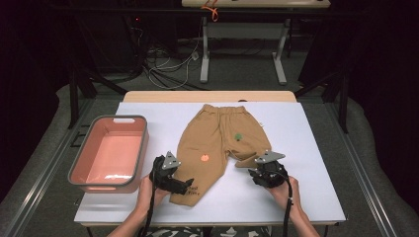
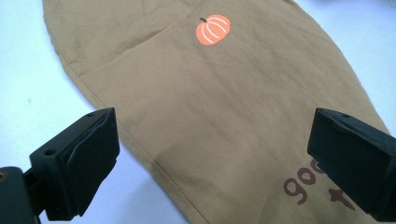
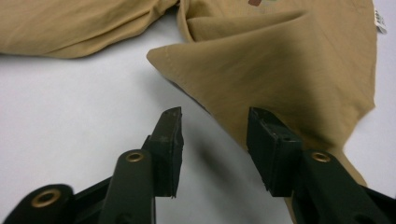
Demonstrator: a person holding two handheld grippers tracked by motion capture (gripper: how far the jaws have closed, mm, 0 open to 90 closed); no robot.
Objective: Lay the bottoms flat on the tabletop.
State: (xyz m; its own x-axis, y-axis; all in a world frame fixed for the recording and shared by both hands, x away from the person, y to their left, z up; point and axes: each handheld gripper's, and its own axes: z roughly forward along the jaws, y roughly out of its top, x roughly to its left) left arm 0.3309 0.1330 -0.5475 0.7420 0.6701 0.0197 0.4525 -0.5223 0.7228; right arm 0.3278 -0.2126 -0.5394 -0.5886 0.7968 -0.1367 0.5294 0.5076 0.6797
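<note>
My soft tan cotton trousers lie flat, waistband away from me, legs toward me. My left gripper gapes wide; my right gripper stands narrowly parted, holding nothing.

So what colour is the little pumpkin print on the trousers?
Orange with white lines; the pumpkin print shows best in the left gripper view.

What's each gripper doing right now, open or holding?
Left gripper: open wide over the trousers, holding nothing.
Right gripper: open at the folded leg's edge, holding nothing.
</note>
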